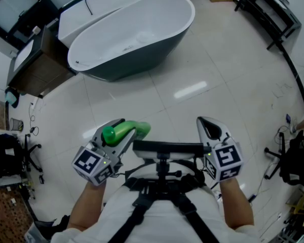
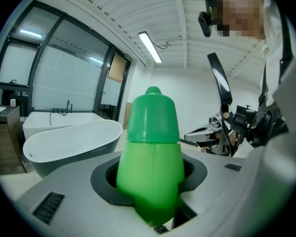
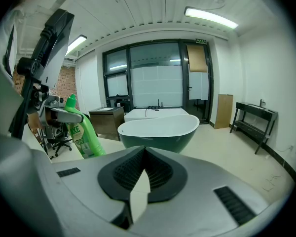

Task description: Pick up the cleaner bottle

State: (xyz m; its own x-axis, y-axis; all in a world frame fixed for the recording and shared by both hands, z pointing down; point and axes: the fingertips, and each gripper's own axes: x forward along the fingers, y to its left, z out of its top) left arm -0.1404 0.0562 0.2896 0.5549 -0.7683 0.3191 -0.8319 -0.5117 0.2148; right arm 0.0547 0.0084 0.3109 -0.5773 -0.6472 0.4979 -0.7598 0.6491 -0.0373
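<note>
Cleaner bottle: the bright green plastic cleaner bottle with a tapered green cap (image 1: 134,129) sits between the jaws of my left gripper, lifted clear of the floor in front of my chest. Its cap end points away from the gripper camera.
Left gripper: my left gripper (image 1: 122,135) is clamped on the bottle's body. Its jaws stand partly apart, one on each side of the green plastic.
Right gripper: my right gripper (image 1: 209,128) has its jaws pressed together with nothing between them. It is level with the left one, beside it and apart from it.
Side view of the bottle: in the right gripper view the bottle shows at the left, tilted, with a printed label on its side.
Bathtub: an oval freestanding bathtub, white inside and dark grey outside (image 1: 142,39), stands on the floor well ahead of both grippers.
Floor: pale glossy floor tiles (image 1: 218,75) lie below the grippers.
Cabinet: a brown wooden cabinet (image 1: 38,67) stands just left of the bathtub.
</note>
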